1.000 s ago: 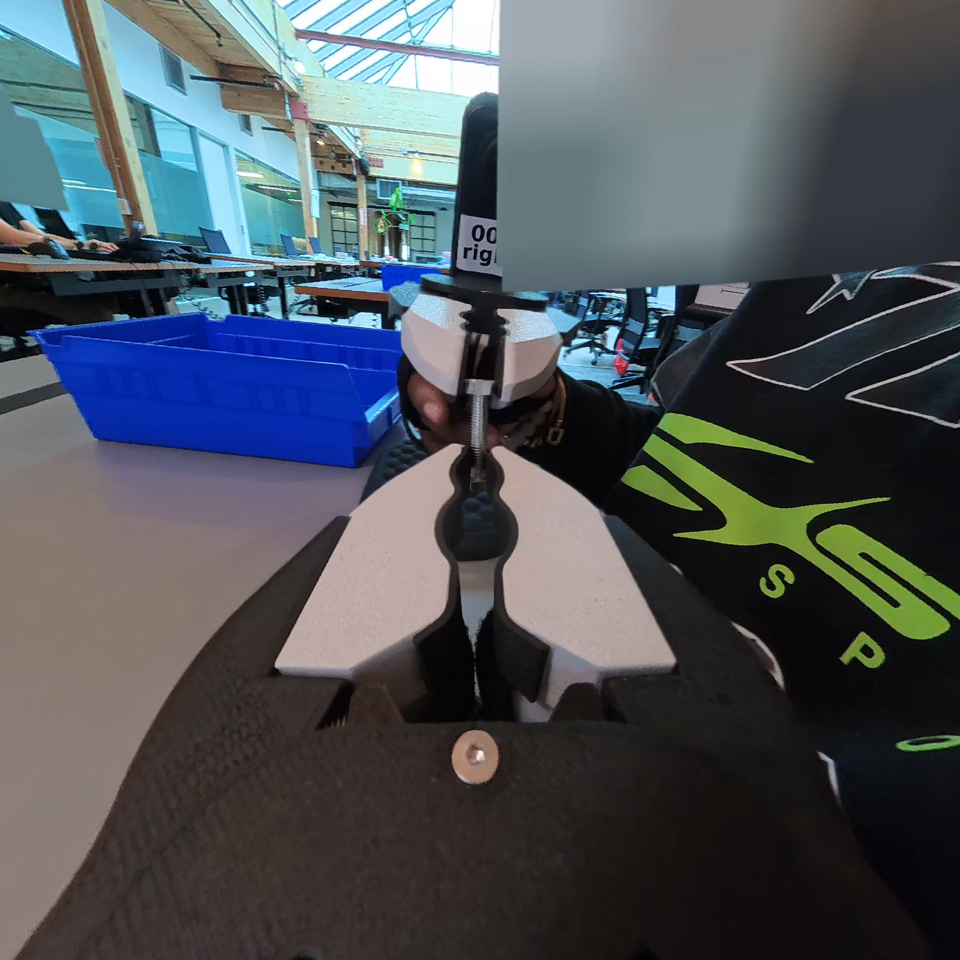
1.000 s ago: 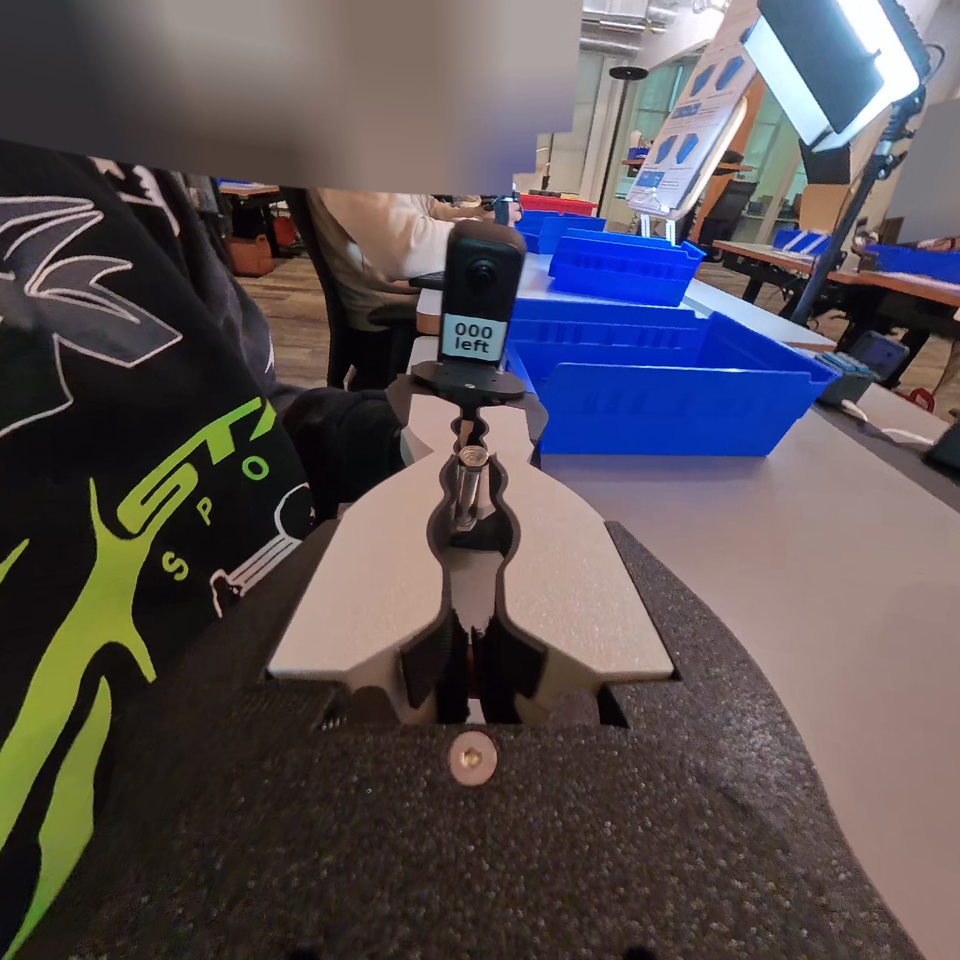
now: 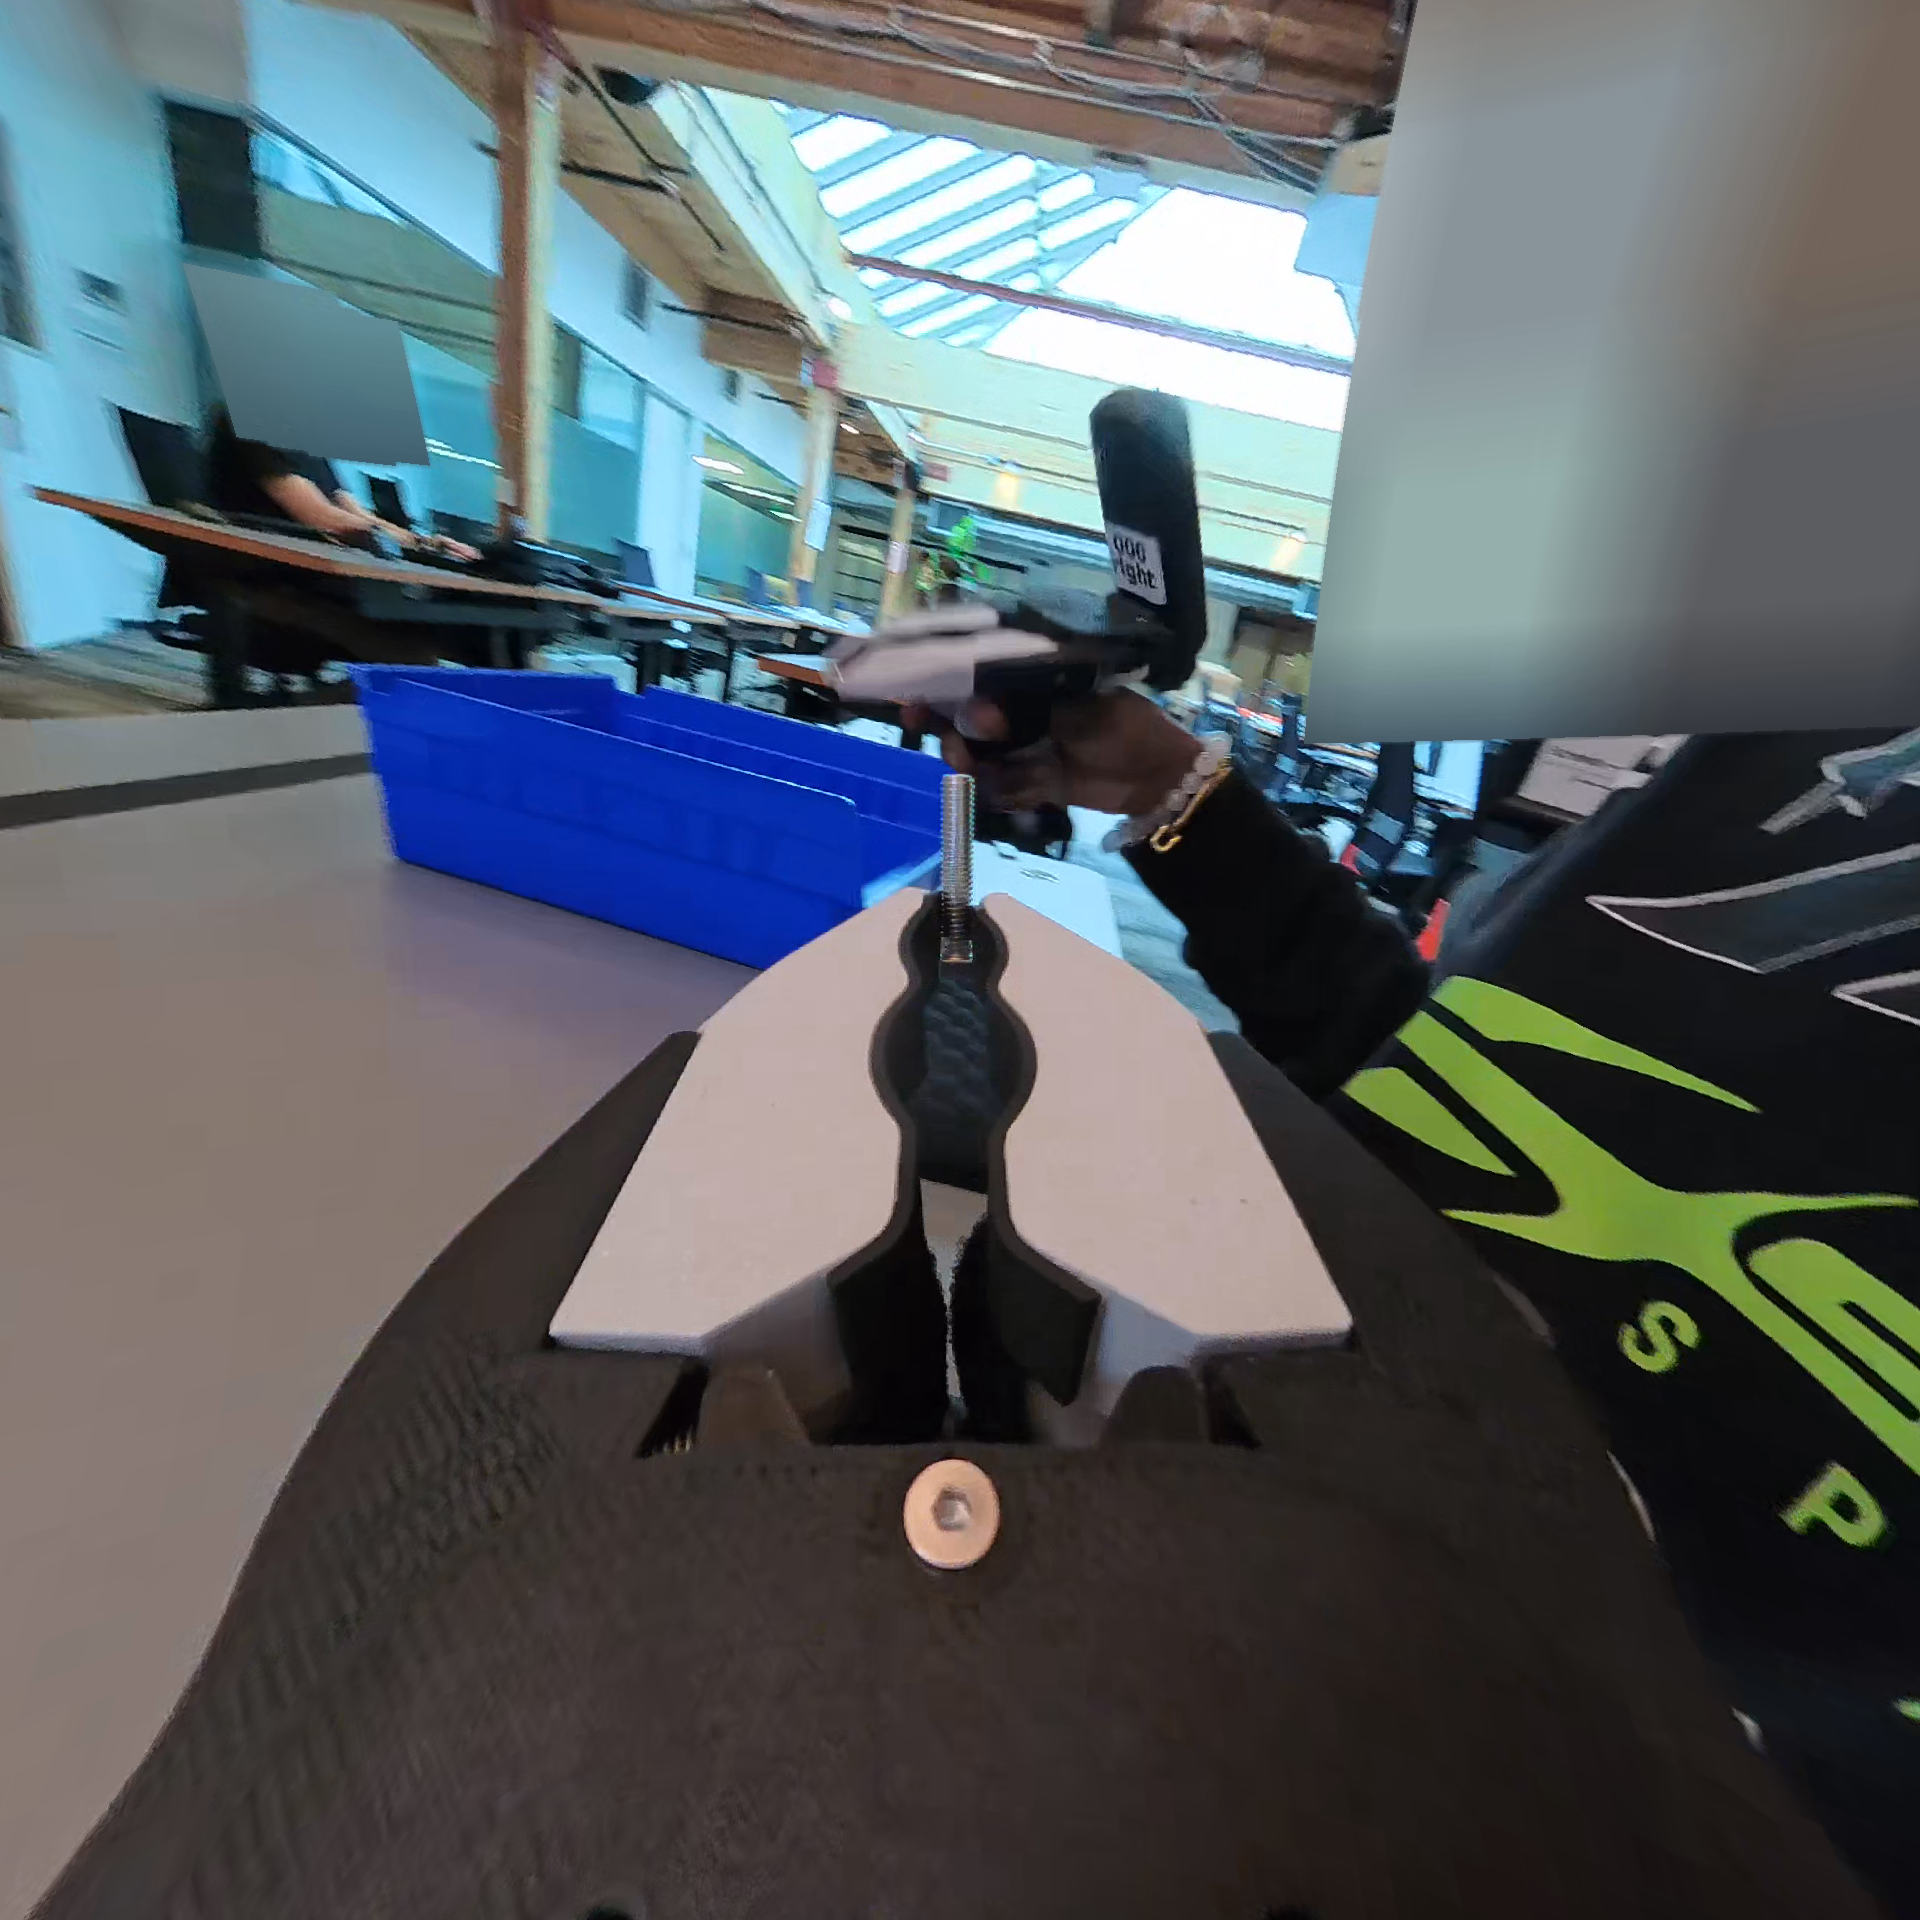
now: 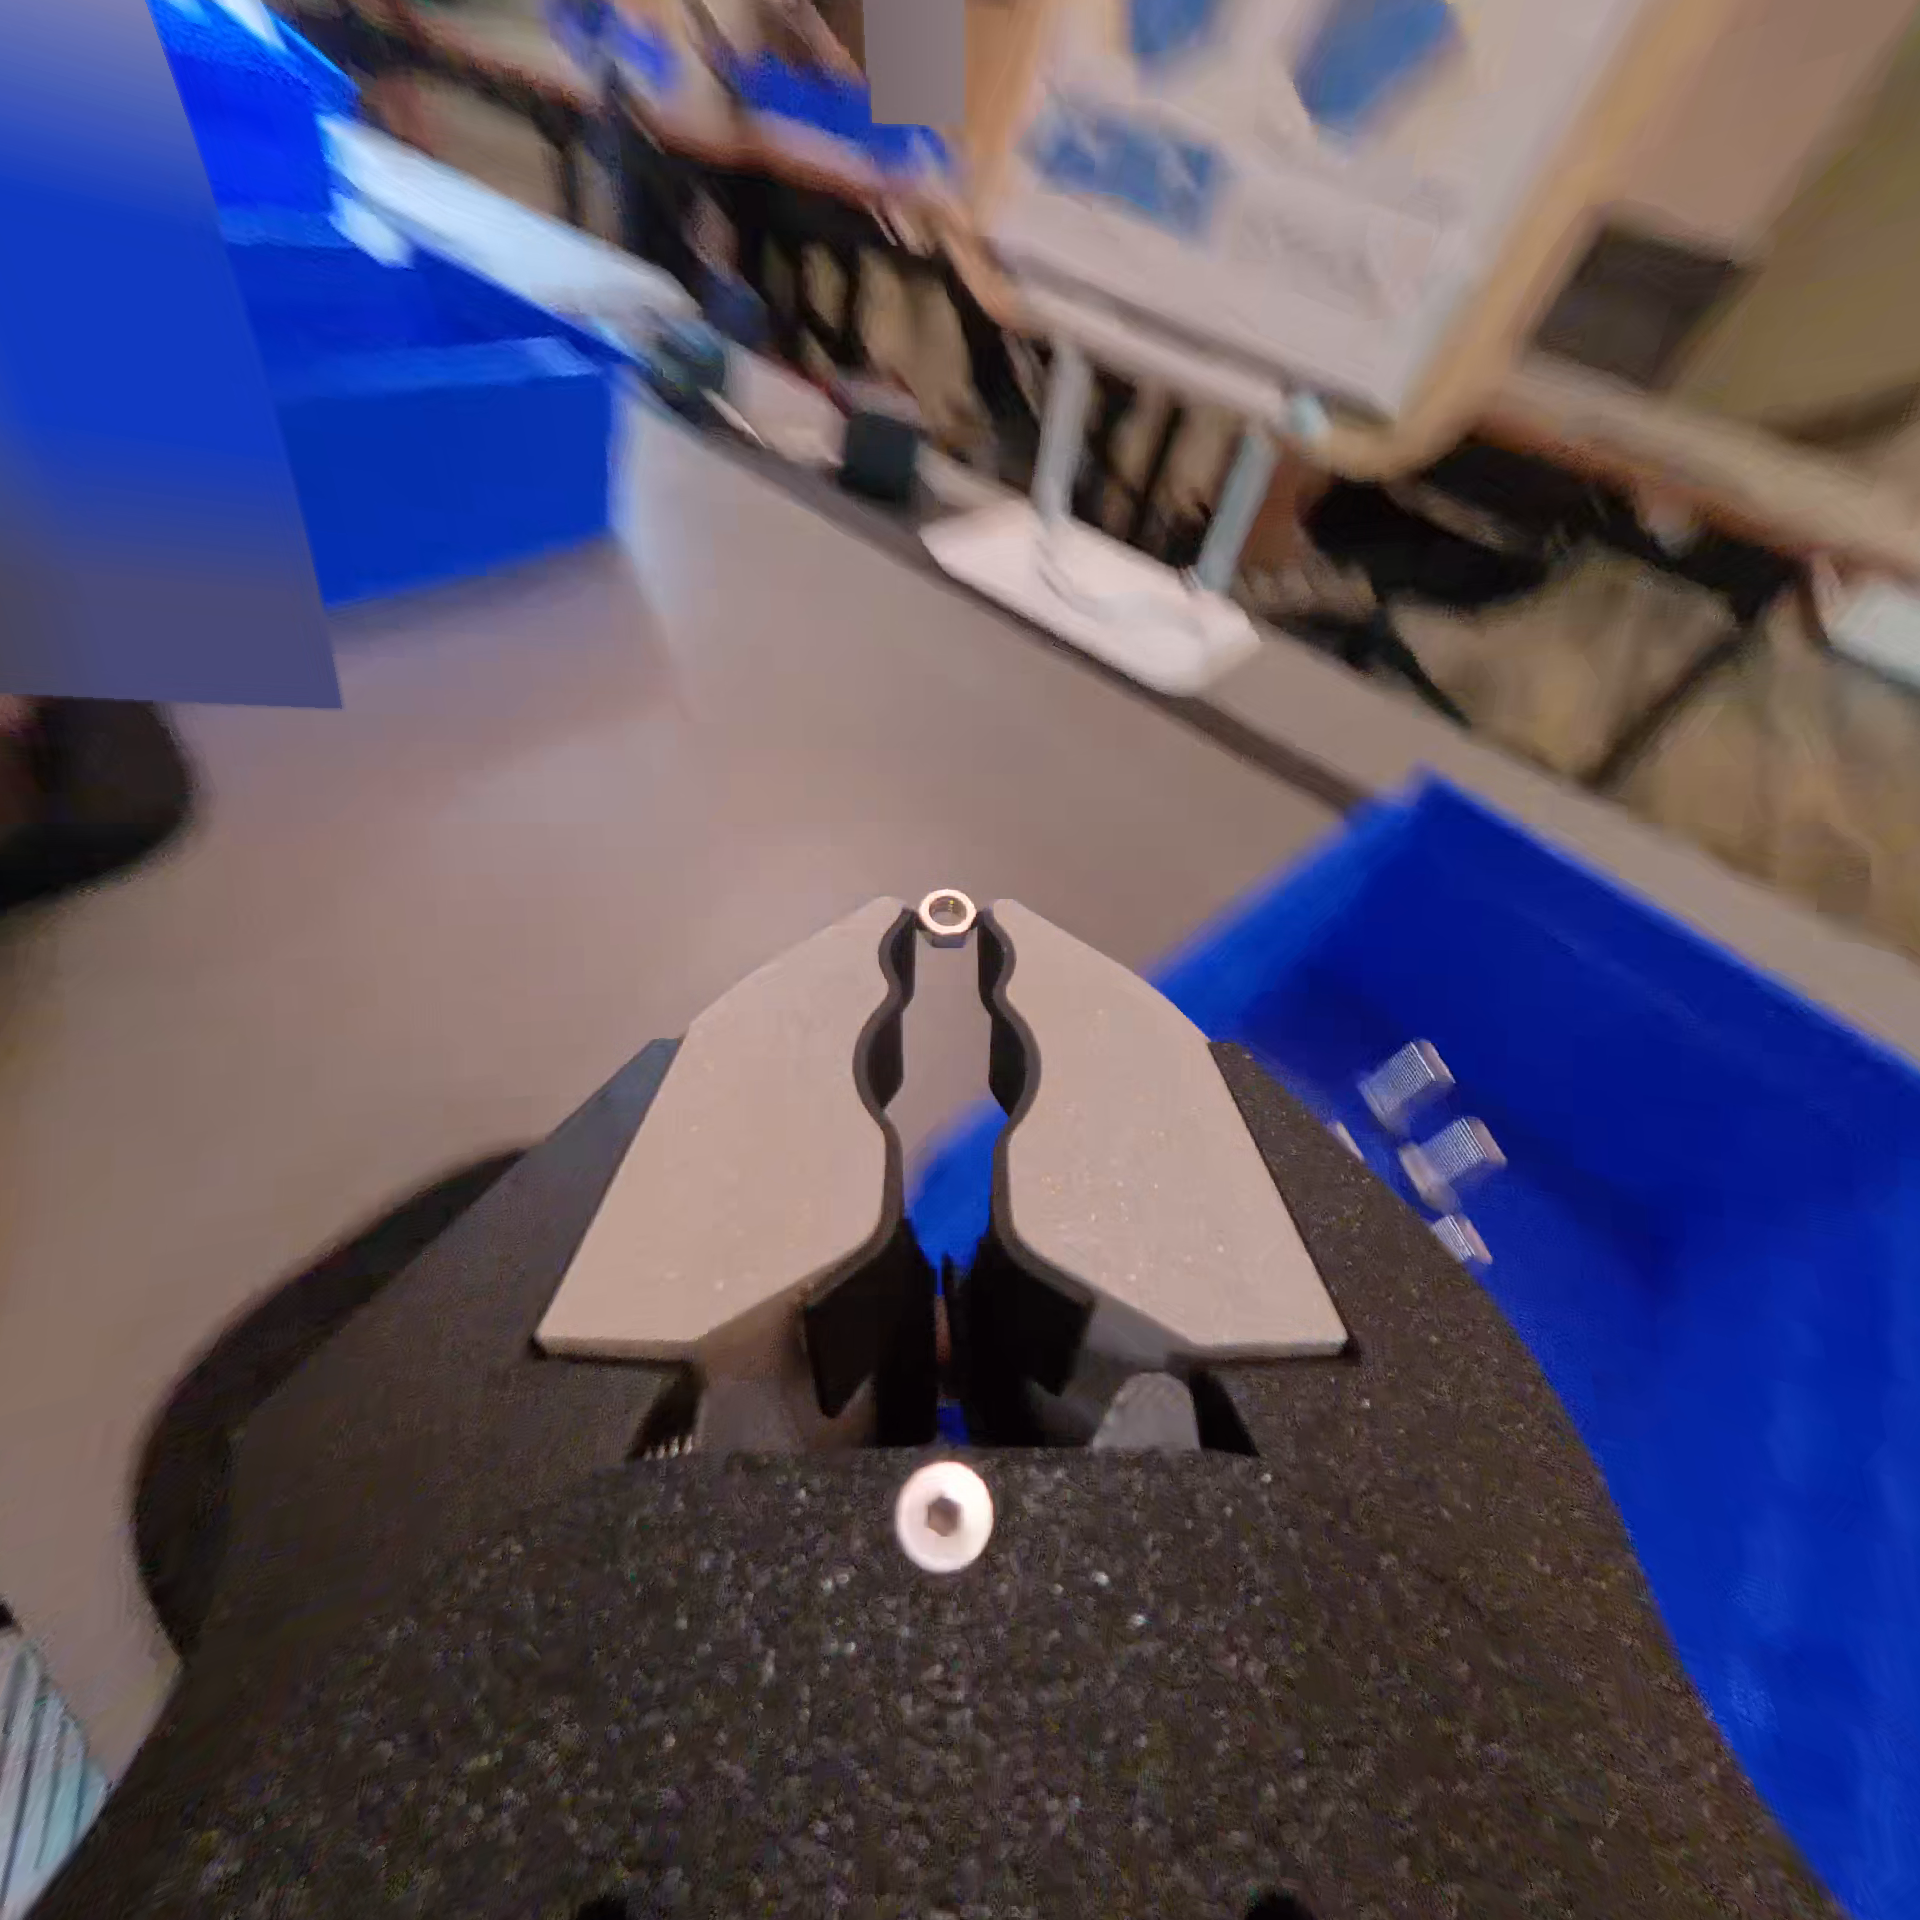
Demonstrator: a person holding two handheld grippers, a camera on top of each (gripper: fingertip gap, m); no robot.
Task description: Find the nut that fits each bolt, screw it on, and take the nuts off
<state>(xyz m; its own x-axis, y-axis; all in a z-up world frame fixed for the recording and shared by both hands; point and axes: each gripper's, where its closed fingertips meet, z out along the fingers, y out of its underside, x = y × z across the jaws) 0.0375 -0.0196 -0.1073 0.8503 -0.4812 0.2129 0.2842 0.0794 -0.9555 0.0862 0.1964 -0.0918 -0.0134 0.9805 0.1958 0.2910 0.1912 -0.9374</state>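
The left tongs (image 3: pixel 957 914) were pinched on a silver bolt (image 3: pixel 957 831), its head tucked just inside the fingertips and the threaded shank jutting straight out past them, above the grey worktop (image 3: pixel 260 1039) and in front of a blue bin (image 3: pixel 623 810). The right tongs (image 4: pixel 947 920) stood narrow, clamped at their very tips on a small silver nut (image 4: pixel 947 912) with its hole facing up, held over the worktop beside another blue bin (image 4: pixel 1662 1039) with a few loose metal pieces (image 4: pixel 1444 1153) in it. Seen from the left side, the right tongs (image 3: pixel 842 665) hung above and beyond the bolt's free end, apart from it.
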